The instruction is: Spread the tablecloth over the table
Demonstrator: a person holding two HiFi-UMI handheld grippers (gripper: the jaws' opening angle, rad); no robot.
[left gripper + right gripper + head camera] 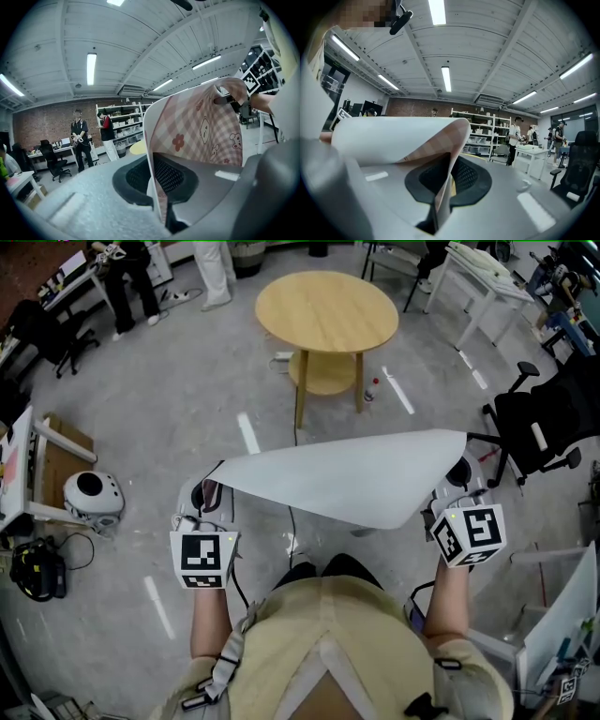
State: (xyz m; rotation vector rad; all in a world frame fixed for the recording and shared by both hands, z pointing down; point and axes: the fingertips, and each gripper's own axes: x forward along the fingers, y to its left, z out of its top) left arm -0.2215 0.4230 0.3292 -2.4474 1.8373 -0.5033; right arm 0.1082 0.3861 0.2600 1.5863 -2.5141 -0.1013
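Grey floor, white-backed pink-checked tablecloth

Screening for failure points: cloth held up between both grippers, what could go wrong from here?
The left gripper and right gripper pinch only the edge of the pink checked, white-backed tablecloth; it may slip free. Its white side faces up, so it could land print-down on the round wooden table, which lies ahead.
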